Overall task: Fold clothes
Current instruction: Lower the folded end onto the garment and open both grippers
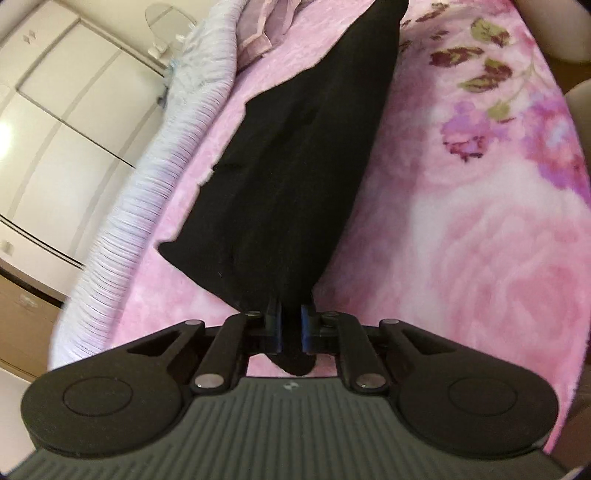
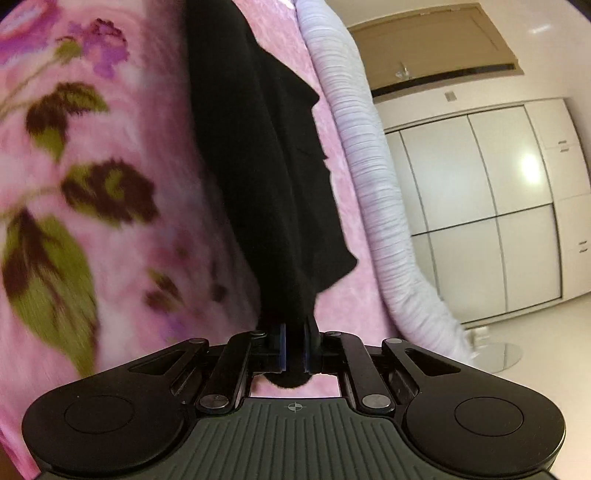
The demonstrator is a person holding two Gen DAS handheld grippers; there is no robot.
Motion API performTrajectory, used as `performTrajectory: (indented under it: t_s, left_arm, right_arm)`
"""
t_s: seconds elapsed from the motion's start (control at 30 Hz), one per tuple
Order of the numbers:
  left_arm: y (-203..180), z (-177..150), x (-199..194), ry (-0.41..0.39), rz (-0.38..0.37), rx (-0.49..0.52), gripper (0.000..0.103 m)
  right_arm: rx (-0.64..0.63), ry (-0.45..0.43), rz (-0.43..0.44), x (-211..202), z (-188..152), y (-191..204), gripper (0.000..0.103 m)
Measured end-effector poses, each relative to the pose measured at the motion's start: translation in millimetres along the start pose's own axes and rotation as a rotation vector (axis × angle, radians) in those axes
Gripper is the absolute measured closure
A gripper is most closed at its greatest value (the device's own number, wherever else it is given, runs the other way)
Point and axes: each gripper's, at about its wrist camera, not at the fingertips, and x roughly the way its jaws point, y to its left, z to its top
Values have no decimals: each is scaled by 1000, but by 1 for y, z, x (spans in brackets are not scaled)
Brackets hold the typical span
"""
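Observation:
A black garment point(image 1: 295, 166) hangs stretched above a pink floral blanket point(image 1: 461, 221). My left gripper point(image 1: 291, 325) is shut on one end of it, with black cloth bunched between the blue pads. In the right wrist view the same black garment point(image 2: 266, 177) runs away from my right gripper point(image 2: 294, 347), which is shut on its other end. A loose flap of the garment hangs off to one side in each view.
A pale lilac ribbed quilt point(image 1: 147, 206) lies along the blanket's edge, also seen in the right wrist view point(image 2: 373, 166). A pink cloth point(image 1: 269, 26) lies at the far end. White wardrobe doors point(image 2: 480, 192) stand beyond the bed.

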Motion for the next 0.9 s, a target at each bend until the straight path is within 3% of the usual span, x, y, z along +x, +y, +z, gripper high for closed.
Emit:
performTrajectory:
  t_s: [0.1,0.17,0.23,0.3,0.37,0.4,0.53,0.6,0.63,0.73,0.8,0.9]
  left_arm:
    - [-20,-5,4,9,-14,61,96]
    - [-20,-4,1,17,-14,43,96]
    - [-16,-3,-4,38,-21,31,93]
    - [-6,1,-14,58,-56,-45,88]
    - [12,3,-27,49,-106,-202,88]
    - [21,3,-33,20,-116,-302,88]
    - [47,7,-43,-130,-139,-703,84]
    - [50,16,-31,-164,-148,-816,83]
    - [48,23,-22,-151,-137,-831,83]
    - [42,38,7,-109,-120,-855,83]
    - [45,32,11,-80,-103,-876,80]
    - [54,17,12,-35,-72,-914,86]
  right_arm:
    - [-83,47,102,10,-9,27,97]
    - [-118,41,73,11,-14,42,97]
    - [-48,50,96,8,-12,34,95]
    - [58,65,156,2,-11,17,94]
    - [254,93,216,-4,-11,-10,86]
    - [412,99,238,-8,-14,-29,84]
    - [1002,-21,288,-8,-28,-80,75]
    - [1247,-76,325,-1,-27,-96,74]
    - [1294,-77,343,9,-19,-96,73]
    - [1296,-71,350,34,8,-85,73]
    - [1193,-48,327,42,24,-71,73]
    - [1023,-2,233,43,18,-36,73]
